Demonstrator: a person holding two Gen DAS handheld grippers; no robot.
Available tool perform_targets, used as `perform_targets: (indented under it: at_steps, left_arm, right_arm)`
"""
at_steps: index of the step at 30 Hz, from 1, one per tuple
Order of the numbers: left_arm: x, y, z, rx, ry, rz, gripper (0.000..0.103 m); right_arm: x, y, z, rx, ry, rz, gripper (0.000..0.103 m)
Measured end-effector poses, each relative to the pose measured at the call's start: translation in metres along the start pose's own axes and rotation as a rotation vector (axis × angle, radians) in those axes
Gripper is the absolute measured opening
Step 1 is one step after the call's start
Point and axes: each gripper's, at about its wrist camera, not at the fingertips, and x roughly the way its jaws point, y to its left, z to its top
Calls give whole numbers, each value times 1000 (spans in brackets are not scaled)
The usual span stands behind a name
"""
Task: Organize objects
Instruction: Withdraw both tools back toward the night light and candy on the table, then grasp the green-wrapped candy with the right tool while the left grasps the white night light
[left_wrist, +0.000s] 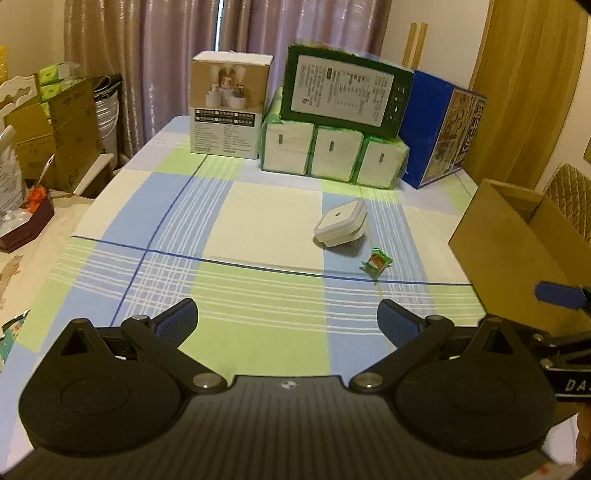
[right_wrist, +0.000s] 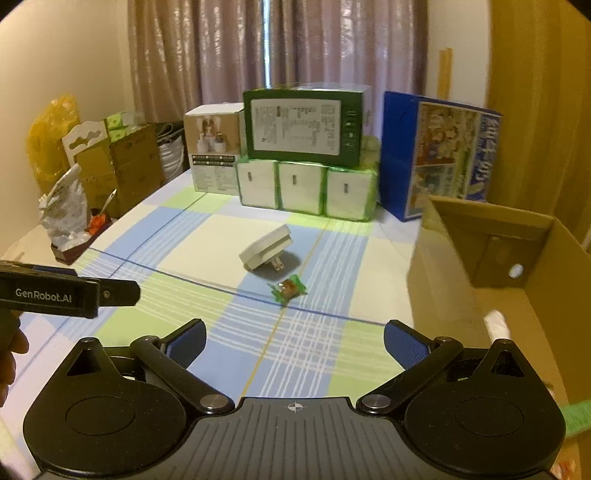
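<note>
A white square plug adapter (left_wrist: 340, 222) (right_wrist: 266, 249) lies tilted on the checked tablecloth, prongs toward the near side. Just in front of it sits a small green-wrapped candy (left_wrist: 376, 263) (right_wrist: 289, 288). My left gripper (left_wrist: 288, 325) hovers open over the near part of the table, well short of both. Over the cloth beside the cardboard box (right_wrist: 517, 280) (left_wrist: 517, 251) my right gripper (right_wrist: 295, 341) is open as well, with nothing between its fingers. The box is open-topped; a white object (right_wrist: 496, 320) lies inside. The left gripper's body (right_wrist: 66, 291) shows at the left of the right wrist view.
Along the far edge stand a beige product box (left_wrist: 229, 107), green-wrapped tissue packs (left_wrist: 332, 155) with a green box (left_wrist: 347, 92) on top, and a blue box (left_wrist: 439, 136). Cartons and bags (left_wrist: 55, 140) crowd the left side beyond the table.
</note>
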Motion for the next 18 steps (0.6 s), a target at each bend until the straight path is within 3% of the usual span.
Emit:
perform_targets:
  at_steps: [7,11,18]
  left_arm:
    - [46,14,3,-9,-5,21,101]
    - [66,19,6,-19,-19,-4,101]
    - [98,13,21,43,-37,-22,101]
  right_arm:
    - [51,-2,-1,-74,3,35,79]
    - [77,-6,3,-118,6,49,70]
    - [118,-15,12,-161,-4,89,66]
